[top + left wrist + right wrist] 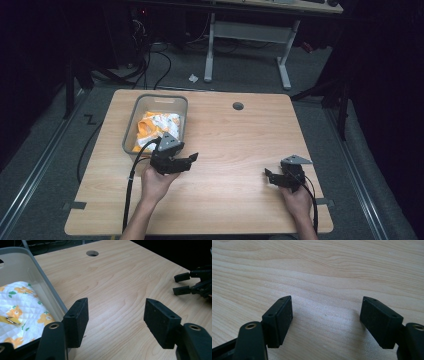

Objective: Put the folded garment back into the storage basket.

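Plainly, the likely thing to be handled is the quilted cloth [159,125], white with orange and green flower print, which lies crumpled inside the grey bin [131,125] near the table's [235,145] far-left corner. It fills most of the bin's floor and sits below the rim. Judging by the quilting and the loose folds, it should be light, soft and limp: it will sag and trail when lifted, will not break, and is not slippery, so the pads should grip it well. A raised fold near the middle of the heap looks like the best place to pinch, since a bite at one edge would leave most of the cloth dragging over the bin wall. Something small and yellow shows on the cloth in the left gripper view; what it is I cannot tell.

The left hand-held gripper [192,158] hovers just beside the bin's near-right corner, jaws wide apart and holding nothing. The right hand-held gripper [268,175] hangs low over bare wood toward the table's near-right corner, well apart from the bin, jaws likewise spread and empty.
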Demonstrator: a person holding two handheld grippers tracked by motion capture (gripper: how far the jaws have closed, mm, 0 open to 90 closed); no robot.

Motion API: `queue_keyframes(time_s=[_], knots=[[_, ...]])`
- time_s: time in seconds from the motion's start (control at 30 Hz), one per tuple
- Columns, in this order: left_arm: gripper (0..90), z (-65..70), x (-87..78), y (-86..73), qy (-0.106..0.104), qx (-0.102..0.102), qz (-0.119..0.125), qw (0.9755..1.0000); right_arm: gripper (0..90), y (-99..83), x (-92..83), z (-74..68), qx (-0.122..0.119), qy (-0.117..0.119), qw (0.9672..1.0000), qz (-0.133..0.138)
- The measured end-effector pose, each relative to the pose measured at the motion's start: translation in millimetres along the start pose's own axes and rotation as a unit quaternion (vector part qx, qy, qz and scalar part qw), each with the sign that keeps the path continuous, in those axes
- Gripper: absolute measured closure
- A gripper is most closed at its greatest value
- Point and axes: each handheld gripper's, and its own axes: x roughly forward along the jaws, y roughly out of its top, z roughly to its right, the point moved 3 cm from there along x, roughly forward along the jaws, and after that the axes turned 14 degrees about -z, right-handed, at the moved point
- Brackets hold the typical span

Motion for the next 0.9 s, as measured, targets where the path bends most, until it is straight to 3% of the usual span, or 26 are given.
queue_keyframes(time_s=[0.27, 0.7, 0.9], knots=[[36.8, 6.4, 2.9, -2.9, -0.022, -0.002, 0.002, 0.9997, 26.5, 0.0, 0.0, 0.0, 0.0, 0.0, 1.0, 0.0], [36.8, 15.5, 10.0, -7.0, -0.027, 0.005, -0.006, 0.9996, 26.6, 0.0, 0.0, 0.0, 0.0, 0.0, 1.0, 0.0], [36.8, 16.5, 14.6, -10.7, -0.036, -0.002, -0.007, 0.9993, 26.6, 0.0, 0.0, 0.0, 0.0, 0.0, 1.0, 0.0]])
